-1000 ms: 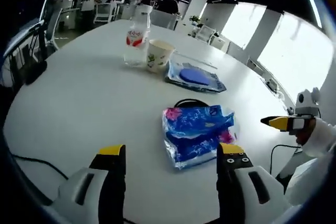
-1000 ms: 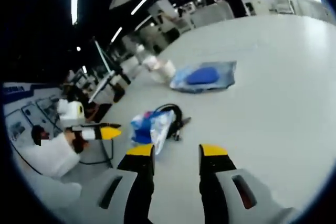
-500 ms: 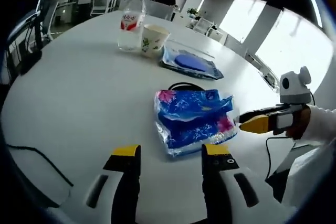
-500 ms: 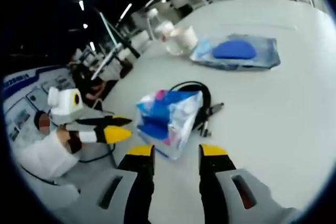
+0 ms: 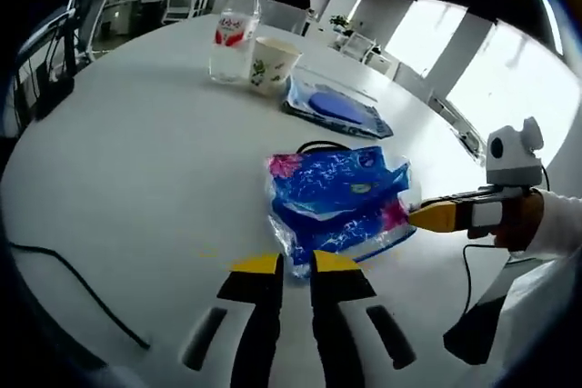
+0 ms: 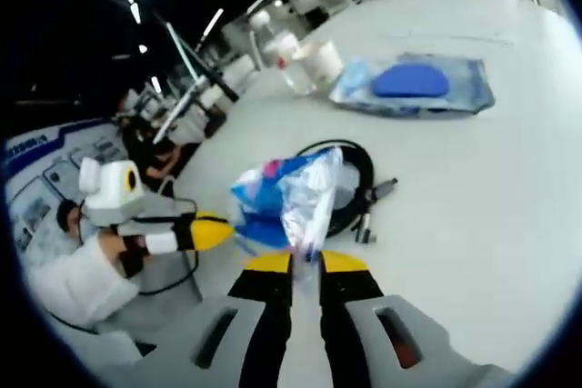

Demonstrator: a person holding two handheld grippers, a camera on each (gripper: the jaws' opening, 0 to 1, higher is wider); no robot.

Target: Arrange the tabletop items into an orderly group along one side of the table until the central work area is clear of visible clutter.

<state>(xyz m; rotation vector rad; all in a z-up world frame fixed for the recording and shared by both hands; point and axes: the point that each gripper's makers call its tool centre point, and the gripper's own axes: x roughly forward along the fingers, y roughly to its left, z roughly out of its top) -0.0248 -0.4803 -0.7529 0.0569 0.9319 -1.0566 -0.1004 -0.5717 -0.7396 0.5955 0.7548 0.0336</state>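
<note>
Both grippers closed in since last frame: left gripper (image 5: 294,263) and right gripper (image 6: 306,262) pinch blue snack bag (image 5: 338,205) edges. Feels light, crinkly, slippery, so I'm grabbing seams.

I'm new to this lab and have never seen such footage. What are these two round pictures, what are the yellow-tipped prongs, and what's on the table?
No robot here: a person holds a two-pronged gripper in each hand, and each carries a fisheye camera looking along its own prongs. In the left gripper view, the left gripper rises from the bottom, shut on one edge of a blue plastic bag; the right gripper comes in from the side. In the right gripper view, the right gripper pinches the same bag's other edge, with the left gripper beside it. So both hold the bag. On the white table there are also a black cable, a water bottle, a paper cup and a flat blue packet.
</note>
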